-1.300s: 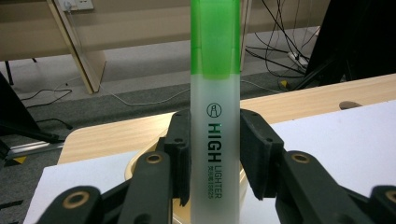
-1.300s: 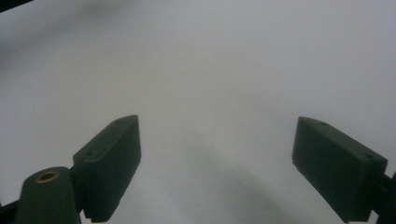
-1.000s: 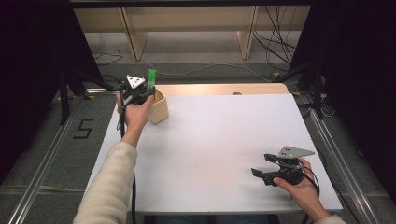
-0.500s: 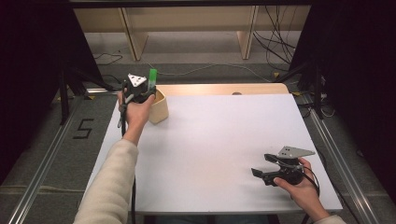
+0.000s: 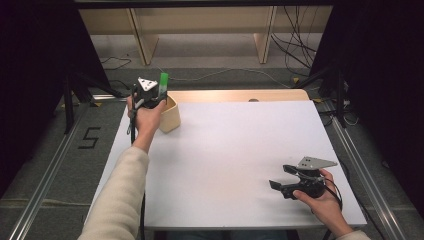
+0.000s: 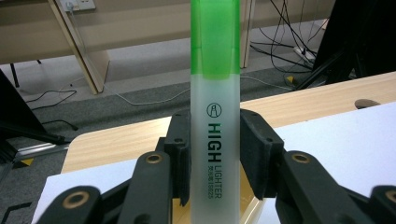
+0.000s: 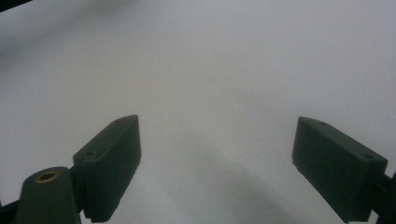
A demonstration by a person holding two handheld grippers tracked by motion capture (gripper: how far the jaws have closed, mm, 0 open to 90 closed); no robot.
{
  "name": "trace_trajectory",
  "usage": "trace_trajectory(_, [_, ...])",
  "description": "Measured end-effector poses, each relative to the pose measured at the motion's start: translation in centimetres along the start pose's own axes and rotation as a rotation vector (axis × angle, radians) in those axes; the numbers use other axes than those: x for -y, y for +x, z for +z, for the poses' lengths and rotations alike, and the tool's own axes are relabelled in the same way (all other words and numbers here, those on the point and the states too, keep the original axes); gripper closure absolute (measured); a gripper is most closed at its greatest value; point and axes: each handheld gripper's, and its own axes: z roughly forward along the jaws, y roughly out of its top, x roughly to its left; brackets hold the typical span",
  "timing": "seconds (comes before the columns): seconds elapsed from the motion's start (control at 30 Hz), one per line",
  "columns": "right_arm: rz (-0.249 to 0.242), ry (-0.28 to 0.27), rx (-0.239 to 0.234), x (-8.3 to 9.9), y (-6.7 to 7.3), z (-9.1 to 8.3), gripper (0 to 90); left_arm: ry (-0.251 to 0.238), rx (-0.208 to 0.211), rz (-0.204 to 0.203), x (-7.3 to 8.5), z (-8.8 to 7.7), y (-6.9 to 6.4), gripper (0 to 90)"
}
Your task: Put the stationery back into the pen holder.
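The highlighter stands upright in the left gripper view, its long axis vertical, green cap at the top and pale frosted barrel below with the lettering running down it. The left tongs are closed on the barrel, one black jaw pressed to each side. In the high view the highlighter shows in the upper left of the frame, cap up, directly over the cream-coloured cup that sits at the far left corner of the white counter. The left hand holds its tongs raised there, forearm stretched up from the bottom edge in a light sleeve. At the lower right, the right hand rests low over the counter, its tongs pointing left with jaws spread wide and nothing between them.
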Motion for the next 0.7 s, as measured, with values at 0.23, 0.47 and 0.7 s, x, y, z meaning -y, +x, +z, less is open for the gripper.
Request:
trace_trajectory(0.23, [-0.001,0.003,0.001,0.0,0.0,0.0,16.3,0.004,0.000,-0.006,0.2,0.4,0.3,66.2])
trace_trajectory(0.47, [-0.001,0.000,0.000,0.0,0.0,0.0,16.3,0.007,0.002,-0.004,0.5,0.9,0.7,66.2])
trace_trajectory(0.7, [-0.001,0.001,-0.001,0.0,0.0,0.0,16.3,0.000,0.012,-0.001,0.7,1.4,0.7,66.1])
